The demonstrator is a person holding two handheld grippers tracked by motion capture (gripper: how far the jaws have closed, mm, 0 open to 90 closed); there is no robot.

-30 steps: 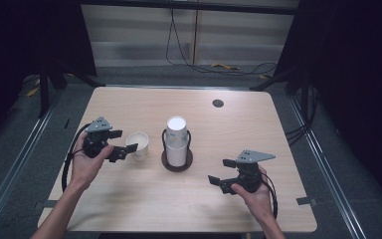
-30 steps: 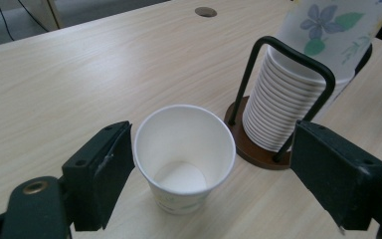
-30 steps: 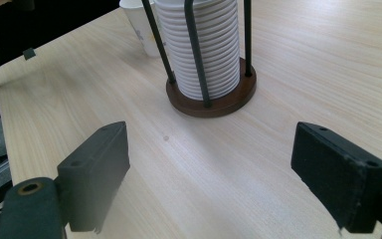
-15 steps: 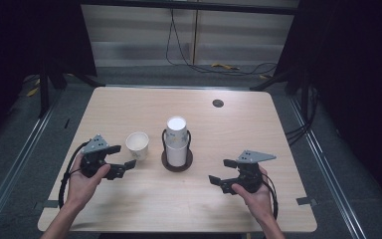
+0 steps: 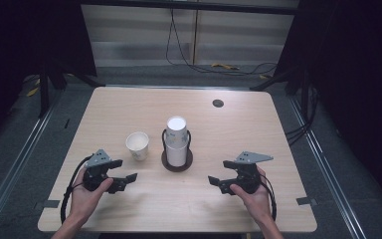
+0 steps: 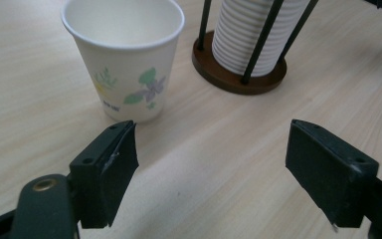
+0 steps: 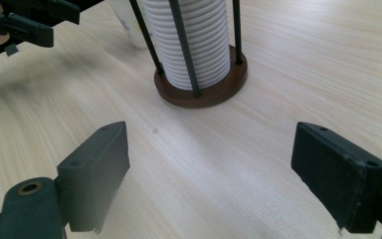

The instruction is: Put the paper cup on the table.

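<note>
A white paper cup [image 5: 137, 145] with a flower print [image 6: 127, 55] stands upright on the wooden table [image 5: 238, 129]. To its right, a stack of white cups [image 5: 176, 141] sits in a black wire holder on a round brown base [image 6: 238, 79]. My left gripper [image 5: 124, 170] rests low near the table's front left, short of the cup. It is open [image 6: 211, 169]; its jaws have just been closing, with nothing between them. My right gripper [image 5: 219, 173] is open at the front right, pointing at the stack [image 7: 189, 40], its jaws [image 7: 224, 174] holding nothing.
A small dark round grommet [image 5: 218, 103] sits in the tabletop at the back right. Dark floor with metal rails and cables surrounds the table. The other hand's gripper [image 7: 25, 25] appears at the top left of the right gripper view.
My left gripper has drawn back from the paper cup toward the near edge and sunk lower, leaving the cup standing alone. The right gripper has stayed put.
</note>
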